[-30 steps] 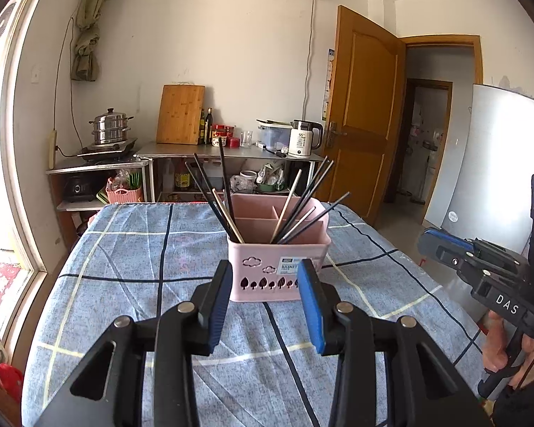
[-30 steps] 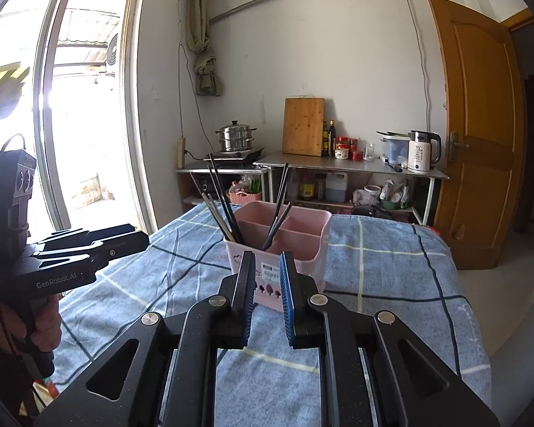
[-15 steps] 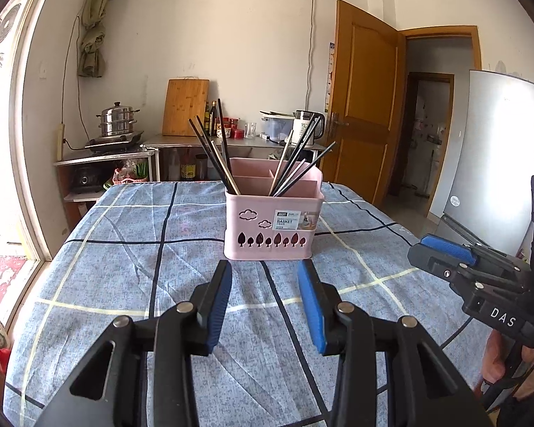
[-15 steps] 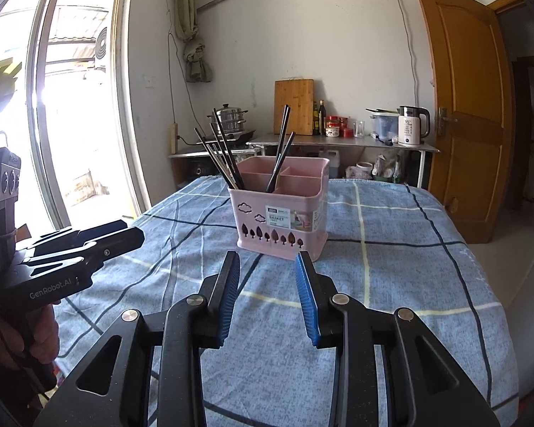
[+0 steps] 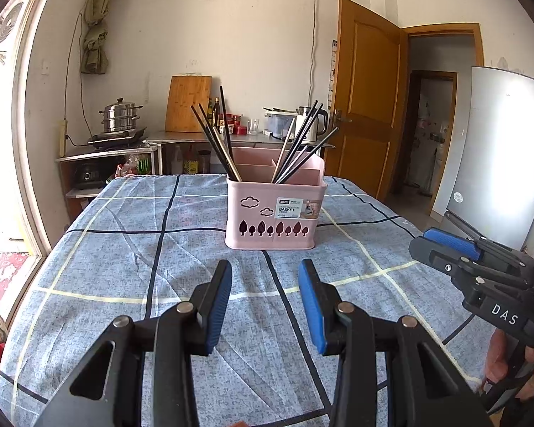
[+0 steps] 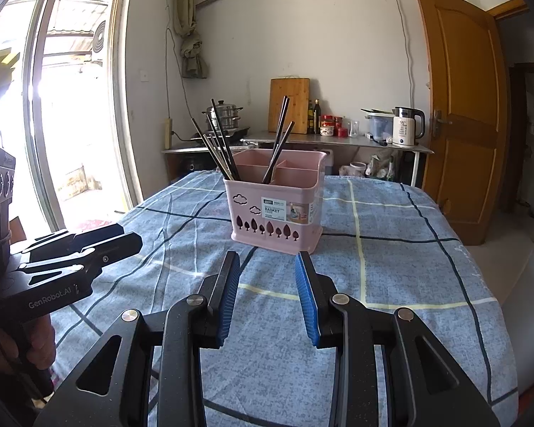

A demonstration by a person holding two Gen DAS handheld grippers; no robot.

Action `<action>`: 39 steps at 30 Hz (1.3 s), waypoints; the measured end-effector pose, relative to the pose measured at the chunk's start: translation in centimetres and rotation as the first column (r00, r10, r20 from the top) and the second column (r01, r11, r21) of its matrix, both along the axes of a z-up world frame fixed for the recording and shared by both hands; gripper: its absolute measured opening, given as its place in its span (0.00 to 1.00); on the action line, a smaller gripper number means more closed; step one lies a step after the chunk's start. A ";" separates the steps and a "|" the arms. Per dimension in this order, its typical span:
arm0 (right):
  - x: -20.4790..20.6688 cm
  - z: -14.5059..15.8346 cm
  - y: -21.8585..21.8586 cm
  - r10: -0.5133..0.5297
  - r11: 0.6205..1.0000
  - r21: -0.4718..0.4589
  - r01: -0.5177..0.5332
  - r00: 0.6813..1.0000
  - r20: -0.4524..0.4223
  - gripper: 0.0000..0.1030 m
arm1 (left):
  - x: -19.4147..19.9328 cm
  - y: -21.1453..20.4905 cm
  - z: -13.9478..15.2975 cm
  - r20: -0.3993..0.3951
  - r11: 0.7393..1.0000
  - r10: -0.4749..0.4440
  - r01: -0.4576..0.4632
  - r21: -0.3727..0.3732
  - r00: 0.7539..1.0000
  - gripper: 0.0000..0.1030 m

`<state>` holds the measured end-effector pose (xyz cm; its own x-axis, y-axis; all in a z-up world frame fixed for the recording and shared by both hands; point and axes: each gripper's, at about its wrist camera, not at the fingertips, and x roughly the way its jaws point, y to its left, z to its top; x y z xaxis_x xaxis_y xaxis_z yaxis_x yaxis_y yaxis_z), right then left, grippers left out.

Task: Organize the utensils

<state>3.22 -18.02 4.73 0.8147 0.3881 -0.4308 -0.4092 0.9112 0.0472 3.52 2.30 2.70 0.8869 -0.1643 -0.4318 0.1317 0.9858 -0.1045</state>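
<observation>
1. The left gripper [image 5: 263, 270] stays spread and empty, now farther back from the pink basket [image 5: 274, 213].
2. The right gripper [image 6: 267, 261], narrow earlier, has widened, holding nothing.
3. The chopsticks [image 5: 295, 146] stand in the basket mid-table.

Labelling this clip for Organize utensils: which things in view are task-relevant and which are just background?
Task things: pink utensil basket on the table; dark chopsticks standing in its compartments; left gripper and right gripper, both open and empty.

Background: cutting board, steamer pot, kettle, door, checked tablecloth.
</observation>
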 end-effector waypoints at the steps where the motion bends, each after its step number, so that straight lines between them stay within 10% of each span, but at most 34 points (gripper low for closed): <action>1: 0.0 0.0 0.0 0.001 1.000 0.000 -0.001 1.000 -0.001 0.32 | 0.0 0.0 0.0 -0.001 1.000 0.000 0.000 0.000 1.000 0.39; 39: -0.1 -0.6 0.5 0.011 1.000 -0.003 -0.012 1.000 -0.023 0.32 | -0.3 -0.8 -0.2 -0.007 1.000 0.008 -0.008 0.012 1.000 0.39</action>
